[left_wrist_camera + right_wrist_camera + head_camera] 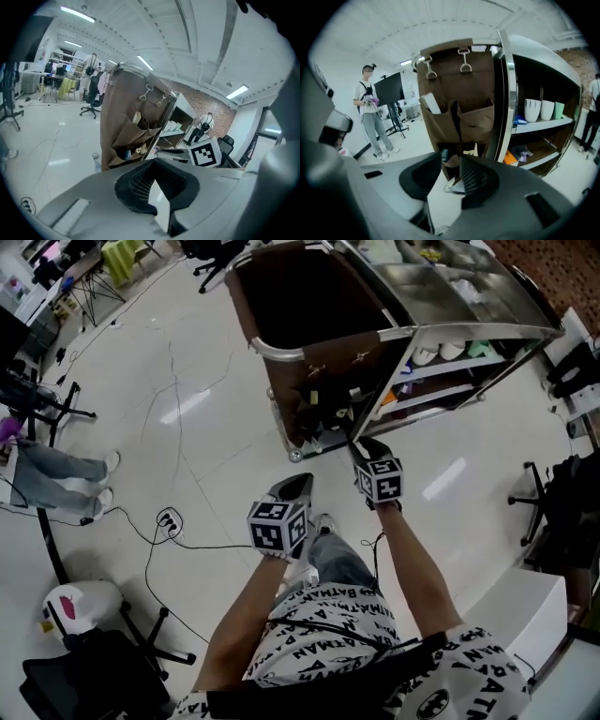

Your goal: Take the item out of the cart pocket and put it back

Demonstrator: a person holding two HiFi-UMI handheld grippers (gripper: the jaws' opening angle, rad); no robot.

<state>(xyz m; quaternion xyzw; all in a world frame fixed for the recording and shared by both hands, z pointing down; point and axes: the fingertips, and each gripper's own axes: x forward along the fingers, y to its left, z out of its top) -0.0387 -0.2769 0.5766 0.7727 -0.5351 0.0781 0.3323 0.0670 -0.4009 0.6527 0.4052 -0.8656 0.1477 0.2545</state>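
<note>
One BATMAN-lettered shirt (328, 638) near cart (309, 376)

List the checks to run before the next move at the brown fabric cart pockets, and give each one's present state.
1. Grip: the left gripper is shut on a thin white flat card: ok.
2. Free tool: the right gripper has its jaws apart with nothing between them: ok.
3. Target in sight: the brown fabric pockets on the silver metal cart lie ahead of the right gripper: ok.
4. Pocket contents: another white flat piece stands in the upper left pocket: ok.
5. Which pocket the held card belongs in: cannot tell.
</note>
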